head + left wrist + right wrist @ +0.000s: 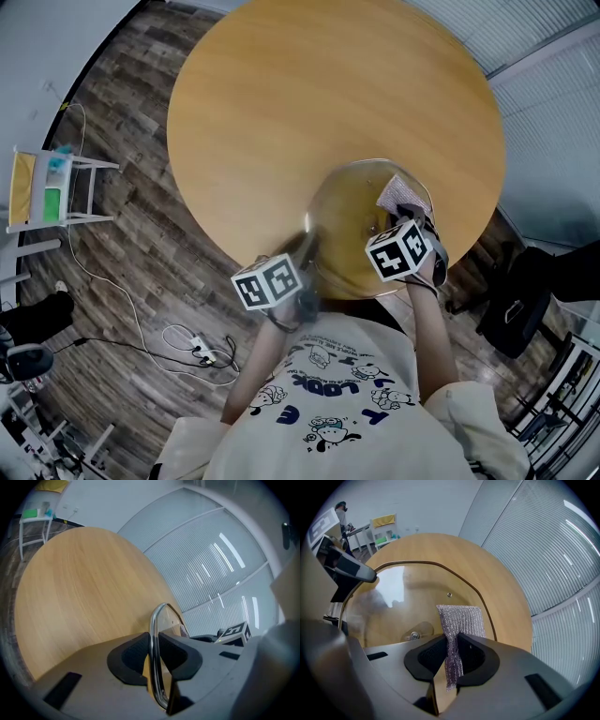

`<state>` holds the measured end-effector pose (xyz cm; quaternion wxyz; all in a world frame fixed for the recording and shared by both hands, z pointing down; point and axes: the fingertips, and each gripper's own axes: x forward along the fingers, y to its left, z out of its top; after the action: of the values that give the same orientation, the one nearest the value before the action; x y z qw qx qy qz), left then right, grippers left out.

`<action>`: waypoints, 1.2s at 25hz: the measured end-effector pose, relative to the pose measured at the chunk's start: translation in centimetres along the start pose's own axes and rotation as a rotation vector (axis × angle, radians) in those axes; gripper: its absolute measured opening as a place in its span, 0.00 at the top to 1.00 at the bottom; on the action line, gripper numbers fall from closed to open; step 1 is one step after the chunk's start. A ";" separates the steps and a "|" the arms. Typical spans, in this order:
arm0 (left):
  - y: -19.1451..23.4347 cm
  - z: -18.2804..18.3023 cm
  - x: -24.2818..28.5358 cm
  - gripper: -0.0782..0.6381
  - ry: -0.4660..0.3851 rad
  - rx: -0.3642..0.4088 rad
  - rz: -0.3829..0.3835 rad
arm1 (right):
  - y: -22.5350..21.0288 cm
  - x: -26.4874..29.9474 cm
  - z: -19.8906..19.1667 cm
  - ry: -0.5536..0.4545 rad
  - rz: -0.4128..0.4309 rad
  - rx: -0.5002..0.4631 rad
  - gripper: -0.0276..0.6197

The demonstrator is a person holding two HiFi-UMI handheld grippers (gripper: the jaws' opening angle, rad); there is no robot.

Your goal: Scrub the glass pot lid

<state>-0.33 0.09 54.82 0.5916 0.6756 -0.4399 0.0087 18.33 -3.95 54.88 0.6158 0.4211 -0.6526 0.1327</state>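
Left hand-held gripper (154, 656): I am clenching it on the rim of the lid (349, 223), holding the glass over the tabletop (309, 94) near its 5 o'clock edge.
Right hand-held gripper (452, 656): I am pinching a silver mesh cloth (461, 620) and laying it on the glass at about the lid's 1 o'clock.
Slip risk: I am gripping only thin metal rim, so hard scrubbing could be twisting the lid loose.
Drop risk: the lid seems to be overhanging the tabletop edge, so a slip could be sending it to the floor (122, 122).
Cloth risk: the mesh could be sliding out of my pinch.
Writing: the marker cubes (267, 281) are showing only black-and-white squares. My shirt (337, 394) print is appearing upside down and too small to read. I am seeing no brand.
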 end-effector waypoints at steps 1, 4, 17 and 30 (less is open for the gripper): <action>0.1 0.0 0.0 0.79 0.000 -0.005 0.002 | 0.1 -0.1 -0.1 0.003 0.003 0.000 0.84; 0.2 -0.1 0.1 0.79 -0.002 -0.017 -0.001 | 0.2 -0.3 -0.5 0.013 0.005 -0.004 0.84; 0.6 -0.3 0.3 0.79 -0.001 -0.039 0.000 | 1.2 -0.8 -2.0 0.035 0.013 -0.019 0.84; 0.5 -0.2 0.2 0.79 -0.010 -0.065 -0.008 | 2.6 -1.5 -3.5 0.056 0.044 0.010 0.84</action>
<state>-0.35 0.19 55.38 0.6111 0.6578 -0.4402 -0.0114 18.70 0.60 55.15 0.6286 0.4056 -0.6437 0.1613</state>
